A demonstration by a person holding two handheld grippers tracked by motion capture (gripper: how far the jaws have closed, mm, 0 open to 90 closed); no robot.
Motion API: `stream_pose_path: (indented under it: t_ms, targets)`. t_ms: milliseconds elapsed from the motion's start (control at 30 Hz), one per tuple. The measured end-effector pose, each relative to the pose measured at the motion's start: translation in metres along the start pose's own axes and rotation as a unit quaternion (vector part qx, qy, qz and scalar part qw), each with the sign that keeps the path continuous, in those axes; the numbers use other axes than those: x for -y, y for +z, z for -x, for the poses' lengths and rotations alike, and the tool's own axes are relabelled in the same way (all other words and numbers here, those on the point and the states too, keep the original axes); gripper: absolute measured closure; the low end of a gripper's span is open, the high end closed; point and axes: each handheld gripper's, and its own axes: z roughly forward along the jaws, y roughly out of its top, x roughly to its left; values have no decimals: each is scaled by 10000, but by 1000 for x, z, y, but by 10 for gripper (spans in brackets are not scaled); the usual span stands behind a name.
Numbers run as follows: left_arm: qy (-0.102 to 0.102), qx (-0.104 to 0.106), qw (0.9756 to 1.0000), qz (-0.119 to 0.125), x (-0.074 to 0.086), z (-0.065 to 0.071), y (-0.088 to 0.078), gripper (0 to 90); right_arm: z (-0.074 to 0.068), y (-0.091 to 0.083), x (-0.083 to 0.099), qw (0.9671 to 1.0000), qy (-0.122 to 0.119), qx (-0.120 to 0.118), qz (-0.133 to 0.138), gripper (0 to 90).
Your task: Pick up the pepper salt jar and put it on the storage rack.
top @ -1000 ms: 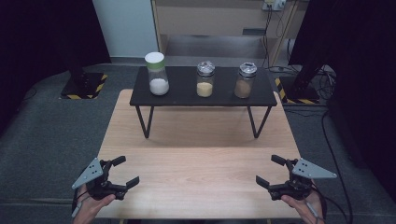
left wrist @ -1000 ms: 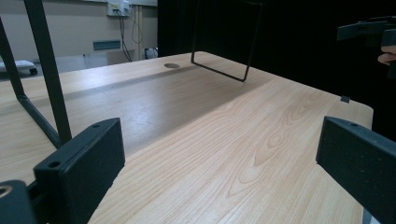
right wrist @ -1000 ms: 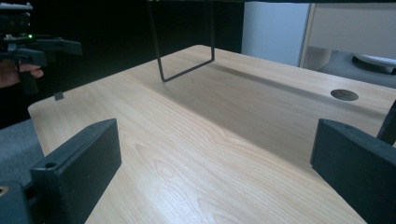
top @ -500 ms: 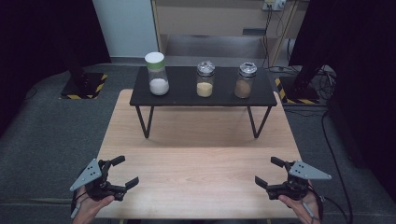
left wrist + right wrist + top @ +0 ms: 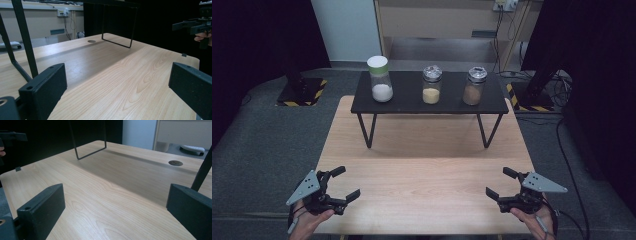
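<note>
i hold my left gripper (image 5: 343, 186) and right gripper (image 5: 500, 184) low at the near corners of the pale wood-grain table (image 5: 427, 185), both with jaws spread wide and empty, so i judge nothing has begun. the nearest things are three jars, well away on the thin-legged black shelf (image 5: 409, 105): a green-lidded jar (image 5: 379, 78) of white powder, a glass-stoppered jar (image 5: 432, 84) of yellow grains and a brown-filled jar (image 5: 475, 85). next calls for a long forward reach.
</note>
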Motion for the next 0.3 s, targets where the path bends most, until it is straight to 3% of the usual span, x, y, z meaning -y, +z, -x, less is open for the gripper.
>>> stream_pose_path:
  t_ms: [300]
  targets:
    - [1, -24, 10000, -21, -1, 1, 0, 3, 0, 2, -1, 10000, 21, -45, 31, 24]
